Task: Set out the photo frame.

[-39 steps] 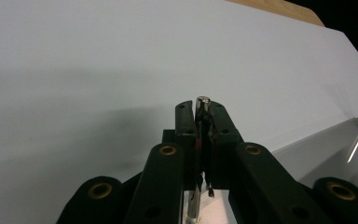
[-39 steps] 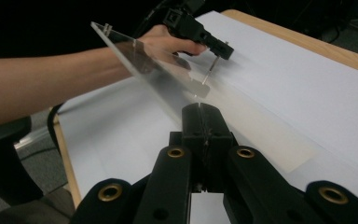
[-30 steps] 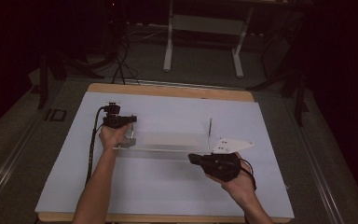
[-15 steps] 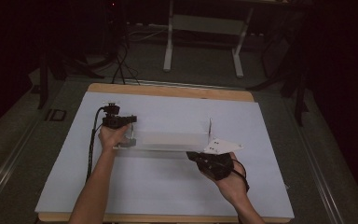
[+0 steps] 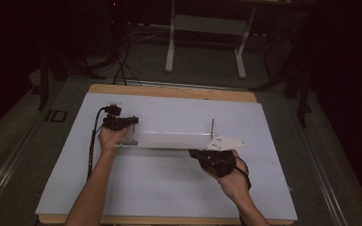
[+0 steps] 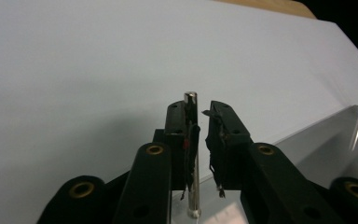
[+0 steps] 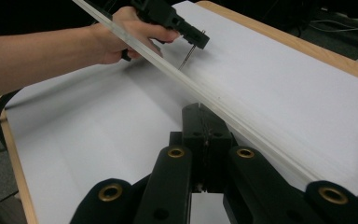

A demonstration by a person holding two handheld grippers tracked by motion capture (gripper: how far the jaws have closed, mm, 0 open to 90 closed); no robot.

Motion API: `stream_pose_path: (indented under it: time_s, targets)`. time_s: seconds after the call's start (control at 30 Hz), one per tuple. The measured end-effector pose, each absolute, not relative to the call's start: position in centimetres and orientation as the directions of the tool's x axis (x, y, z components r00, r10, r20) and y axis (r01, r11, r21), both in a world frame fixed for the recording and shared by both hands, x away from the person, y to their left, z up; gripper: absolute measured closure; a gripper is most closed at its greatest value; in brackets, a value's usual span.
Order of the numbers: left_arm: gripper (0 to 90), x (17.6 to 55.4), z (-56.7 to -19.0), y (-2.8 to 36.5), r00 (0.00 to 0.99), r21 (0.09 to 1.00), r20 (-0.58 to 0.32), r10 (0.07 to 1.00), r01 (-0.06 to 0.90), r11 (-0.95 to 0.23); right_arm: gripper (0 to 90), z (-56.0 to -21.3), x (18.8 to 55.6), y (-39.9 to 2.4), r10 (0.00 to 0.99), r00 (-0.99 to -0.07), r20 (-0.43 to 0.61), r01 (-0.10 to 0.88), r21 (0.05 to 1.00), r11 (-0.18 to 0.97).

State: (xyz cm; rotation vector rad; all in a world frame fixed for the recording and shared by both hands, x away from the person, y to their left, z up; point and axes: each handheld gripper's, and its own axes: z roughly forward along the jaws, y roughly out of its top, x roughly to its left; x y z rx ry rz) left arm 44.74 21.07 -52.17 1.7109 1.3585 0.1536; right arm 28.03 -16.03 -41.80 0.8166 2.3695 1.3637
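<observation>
A long clear plate [image 5: 169, 140] lies across the white table top, with a thin metal pin [image 5: 212, 126] upright near its right end. At its left end another pin [image 6: 191, 140] stands between the jaws of my left gripper [image 6: 203, 109]. Those jaws have just been opening; the pin rests by the left pad with a gap on the other side. My right gripper [image 5: 217, 160] is shut on the near edge of the plate [image 7: 242, 126] at its right end, beside a white holed bracket [image 5: 226, 142]. In the right gripper view, my left gripper [image 7: 177, 21] sits far along the plate.
The white sheet [image 5: 169, 188] covers a wooden table [image 5: 169, 92]. The left gripper's black cable [image 5: 93, 141] trails down the left side. Beyond the table, on the dark floor, stand a desk's metal legs [image 5: 171, 42].
My right hand and gripper have shifted slightly left and away from the person at the plate's end. The left hand has stayed in place.
</observation>
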Motion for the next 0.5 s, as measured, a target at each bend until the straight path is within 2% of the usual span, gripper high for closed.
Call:
stream_pose_path:
  time_s: [0.23,0.5]
  targets:
    - [70.5,43.3,-51.3,22.2,0.417,0.745,-0.397,0.817,0.666,0.022,90.0,-41.4,28.2,-16.1,0.608,-0.794,0.030,0.328,0.863,0.385]
    - [67.7,41.4,-50.1,23.4,0.444,0.776,-0.364,0.819,0.631,0.002,90.0,-41.2,28.4,-16.2,0.615,-0.788,0.030,0.329,0.864,0.380]
